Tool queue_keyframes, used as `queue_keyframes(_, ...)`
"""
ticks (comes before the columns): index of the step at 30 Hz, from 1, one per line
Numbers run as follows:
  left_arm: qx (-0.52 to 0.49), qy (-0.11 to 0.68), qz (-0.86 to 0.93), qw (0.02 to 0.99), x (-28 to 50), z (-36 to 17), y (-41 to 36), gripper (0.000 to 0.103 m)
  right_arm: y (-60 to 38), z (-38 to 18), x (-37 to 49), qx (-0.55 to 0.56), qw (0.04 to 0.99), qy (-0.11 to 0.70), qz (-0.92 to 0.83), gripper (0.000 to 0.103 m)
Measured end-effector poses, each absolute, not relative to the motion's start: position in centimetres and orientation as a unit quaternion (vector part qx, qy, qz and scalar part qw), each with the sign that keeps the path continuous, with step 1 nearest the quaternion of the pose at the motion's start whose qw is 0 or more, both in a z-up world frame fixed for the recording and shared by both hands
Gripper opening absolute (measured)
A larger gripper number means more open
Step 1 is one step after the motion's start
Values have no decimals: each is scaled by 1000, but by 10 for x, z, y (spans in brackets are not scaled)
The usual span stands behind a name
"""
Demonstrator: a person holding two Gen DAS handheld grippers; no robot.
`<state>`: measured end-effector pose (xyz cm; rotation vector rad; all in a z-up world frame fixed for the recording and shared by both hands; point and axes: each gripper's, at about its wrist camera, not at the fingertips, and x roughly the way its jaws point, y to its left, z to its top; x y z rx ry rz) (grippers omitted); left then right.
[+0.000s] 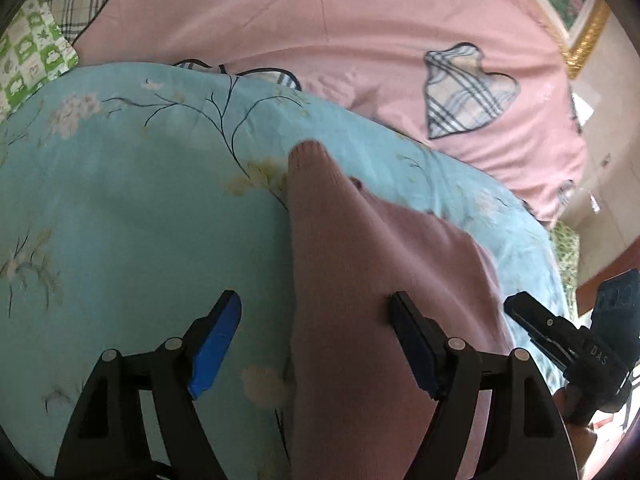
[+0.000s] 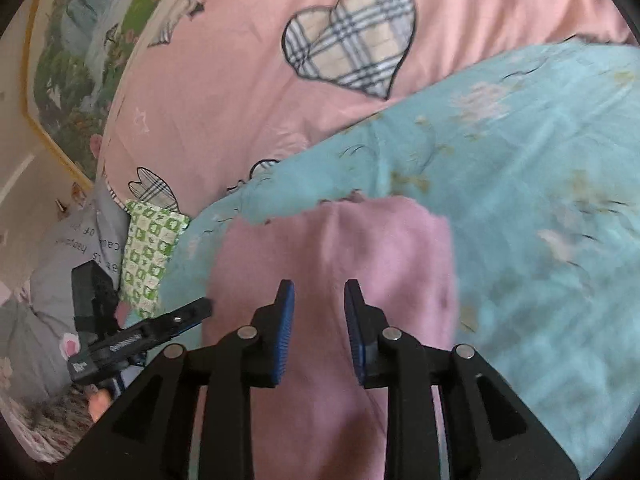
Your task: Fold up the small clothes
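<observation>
A small pink knit garment lies on a light blue floral cloth. My left gripper is open above the garment's left edge, its right finger over the pink fabric, its left finger over the blue cloth. In the right wrist view the same pink garment lies folded below my right gripper, whose fingers stand apart over it, holding nothing. The right gripper's tip shows at the right edge of the left wrist view. The left gripper shows at the lower left of the right wrist view.
A pink bedsheet with plaid heart patches lies under the blue cloth. A green checked cloth and a grey pillow lie at the bed's side. A framed picture hangs on the wall.
</observation>
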<state>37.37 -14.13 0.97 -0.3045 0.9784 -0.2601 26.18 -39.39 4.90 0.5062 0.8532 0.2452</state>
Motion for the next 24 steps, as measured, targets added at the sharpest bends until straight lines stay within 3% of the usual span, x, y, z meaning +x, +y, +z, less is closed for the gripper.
queue_keyframes(6, -108, 541, -69, 831, 423, -36, -144, 81, -405, -9, 320, 230, 848, 474, 50, 23)
queue_keyframes(8, -86, 534, -66, 838, 426, -33, -147, 82, -423, -17, 322, 284, 840, 459, 51, 10)
queue_keyframes(13, -95, 519, -91, 845, 402, -12, -142, 76, -432, 3, 296, 296, 845, 443, 46, 14)
queue_keyframes(15, -120, 509, -110, 845, 381, -4, -132, 76, -431, 14, 277, 291, 850, 435, 55, 20)
queue_keyframes(16, -134, 503, -120, 845, 370, -1, -129, 77, -430, 21, 265, 288, 853, 430, 60, 33)
queue_keyframes(17, -151, 498, -133, 843, 356, 3, -123, 77, -430, 25, 254, 285, 856, 426, 63, 53)
queue_keyframes(19, -179, 497, -158, 835, 335, 8, -119, 78, -428, 32, 233, 280, 863, 414, 68, 70)
queue_keyframes(24, -221, 531, -189, 796, 299, -11, -123, 80, -432, 25, 202, 289, 857, 421, 73, 70)
